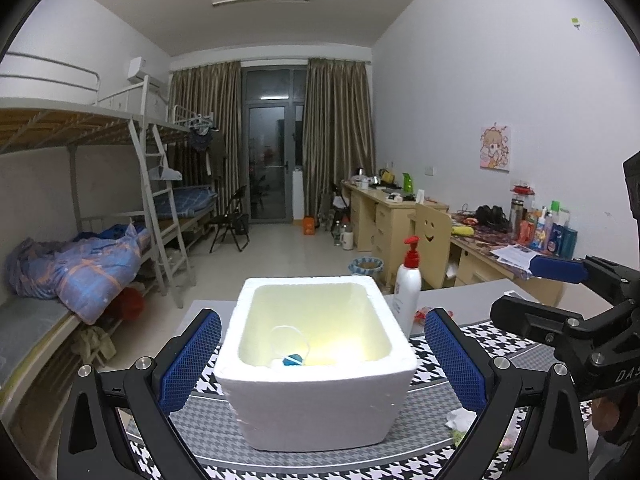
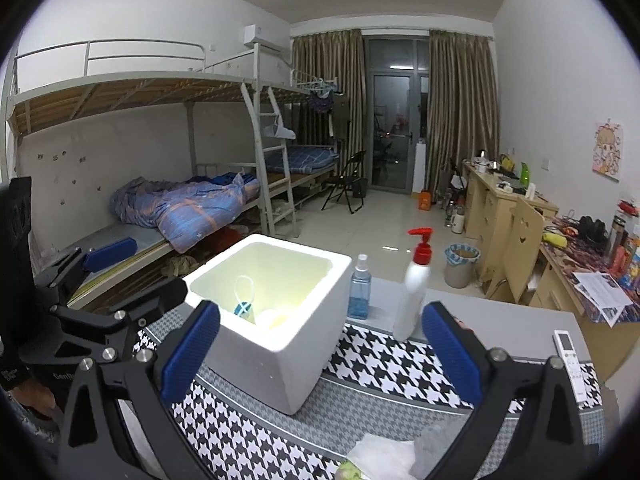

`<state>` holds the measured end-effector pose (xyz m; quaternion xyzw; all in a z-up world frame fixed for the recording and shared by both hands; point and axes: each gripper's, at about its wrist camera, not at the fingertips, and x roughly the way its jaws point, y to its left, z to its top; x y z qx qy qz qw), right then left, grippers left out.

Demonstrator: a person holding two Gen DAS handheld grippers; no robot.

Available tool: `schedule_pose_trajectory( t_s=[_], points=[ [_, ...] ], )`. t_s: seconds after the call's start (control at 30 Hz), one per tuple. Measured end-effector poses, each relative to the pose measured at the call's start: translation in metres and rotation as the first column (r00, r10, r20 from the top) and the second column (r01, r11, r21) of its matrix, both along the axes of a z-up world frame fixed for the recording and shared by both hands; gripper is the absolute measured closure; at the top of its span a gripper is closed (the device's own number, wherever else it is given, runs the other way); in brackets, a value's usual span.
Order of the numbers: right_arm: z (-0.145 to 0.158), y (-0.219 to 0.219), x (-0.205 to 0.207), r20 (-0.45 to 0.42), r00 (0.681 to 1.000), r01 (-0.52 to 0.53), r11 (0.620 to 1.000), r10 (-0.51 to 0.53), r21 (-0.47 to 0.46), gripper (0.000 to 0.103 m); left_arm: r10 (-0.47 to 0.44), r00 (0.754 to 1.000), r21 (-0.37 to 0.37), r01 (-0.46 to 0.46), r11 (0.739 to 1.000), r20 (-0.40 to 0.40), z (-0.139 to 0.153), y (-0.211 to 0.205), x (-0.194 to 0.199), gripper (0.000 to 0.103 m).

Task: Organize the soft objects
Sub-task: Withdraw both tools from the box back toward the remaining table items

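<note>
A white foam box [image 1: 316, 396] stands on the houndstooth cloth [image 1: 504, 344]. Inside lies a small blue-and-white item with a white loop [image 1: 294, 359]. My left gripper [image 1: 322, 360] is open and holds nothing; the box shows between its blue pads with a gap on each side. In the right wrist view the box [image 2: 280, 344] is ahead and left. My right gripper [image 2: 322, 352] is open and holds nothing. Just below it lie a crumpled white soft piece [image 2: 384, 456] and a grey one [image 2: 436, 448]. The white piece [image 1: 460, 418] also shows by the left gripper's right finger.
A white pump bottle with a red top [image 2: 414, 296] and a blue spray bottle [image 2: 360, 292] stand behind the box. A white remote [image 2: 572, 364] lies at the cloth's right edge. Bunk beds [image 2: 180, 200] are on the left, desks [image 2: 500, 208] on the right.
</note>
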<state>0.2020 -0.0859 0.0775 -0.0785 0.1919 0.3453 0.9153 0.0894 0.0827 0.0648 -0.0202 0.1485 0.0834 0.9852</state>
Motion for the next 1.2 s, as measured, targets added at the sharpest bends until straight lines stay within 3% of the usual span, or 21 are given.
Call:
schedule_pose_trajectory(
  t_s=[0.73, 1.2],
  points=[
    [-0.019, -0.047, -0.013, 0.012, 0.995, 0.099, 0.995, -0.1, 0.025, 0.001, -0.047, 0.999, 0.016, 0.047, 0.999, 0.019, -0.005, -0.019, -0.021, 0.001],
    [-0.035, -0.071, -0.018, -0.009, 0.988, 0.152, 0.987, -0.152, 0.046, 0.001, -0.093, 0.996, -0.005, 0.093, 0.996, -0.008, -0.027, -0.031, -0.019, 0.001]
  ],
)
